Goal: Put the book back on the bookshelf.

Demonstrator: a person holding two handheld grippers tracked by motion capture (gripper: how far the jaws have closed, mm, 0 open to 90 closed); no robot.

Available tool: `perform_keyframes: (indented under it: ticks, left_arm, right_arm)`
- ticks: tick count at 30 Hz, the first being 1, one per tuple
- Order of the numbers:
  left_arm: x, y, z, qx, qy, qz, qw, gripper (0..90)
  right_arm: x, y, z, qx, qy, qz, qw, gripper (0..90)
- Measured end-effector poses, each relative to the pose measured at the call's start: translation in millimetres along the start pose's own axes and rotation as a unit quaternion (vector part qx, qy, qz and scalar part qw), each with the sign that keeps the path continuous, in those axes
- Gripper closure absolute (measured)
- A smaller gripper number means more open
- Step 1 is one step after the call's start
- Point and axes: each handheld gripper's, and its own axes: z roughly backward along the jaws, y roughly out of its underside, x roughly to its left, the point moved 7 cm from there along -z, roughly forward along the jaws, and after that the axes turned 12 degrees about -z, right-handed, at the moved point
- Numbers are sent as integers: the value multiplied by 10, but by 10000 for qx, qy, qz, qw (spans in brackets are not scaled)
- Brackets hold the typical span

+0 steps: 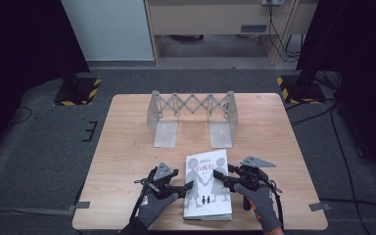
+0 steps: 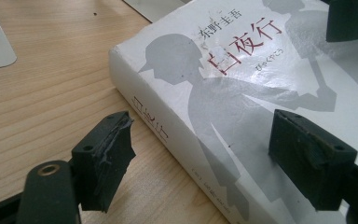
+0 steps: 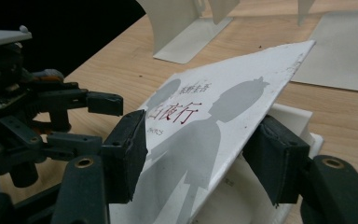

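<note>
In the left gripper view, the thick white paperback book with grey silhouettes on its cover (image 2: 242,93) is running off the top, right and bottom edges, so its far corners cannot be seen. In the right gripper view, its lifted cover is hiding most of the pages beneath. From the high view, the small red lettering on the cover (image 1: 206,166) is appearing too small to read.

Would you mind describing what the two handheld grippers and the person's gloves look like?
Both the left gripper and the right gripper are black linkage frames with two blocky black jaws; one left pad looks worn and scuffed. Each carries a grey three-cornered plate on top, and a dark cable trails back from each. Brass-coloured rivets mark the joints. The person wears grey knit gloves with an orange trim at the right cuff.
</note>
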Motion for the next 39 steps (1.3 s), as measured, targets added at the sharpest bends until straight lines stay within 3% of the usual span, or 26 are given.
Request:
perform_keyframes:
  ticks: [6,9,15,20,29,39]
  left_arm:
    - [-2,-1,-2,-11,-13,-28,10000,208]
    - [-5,2,-6,6,-23,-35,10000,208]
    - [-7,7,-13,-1,-25,-27,10000,208]
    - [-10,15,-20,-8,-29,-3,10000,208]
    - [-10,14,-19,-36,12,34,10000,206]
    - [-8,23,-24,-43,24,69,10000,205]
  right_arm:
    - [-3,-14,3,53,-61,-166,9998,381]
    - [-19,4,-18,25,35,-184,9998,365]
    - [-42,77,-93,59,187,-142,9997,360]
    - [-61,159,-167,282,255,-81,9992,340]
    - [-27,112,-155,122,-24,-213,9997,358]
    - [-17,171,-246,222,-105,-289,9993,334]
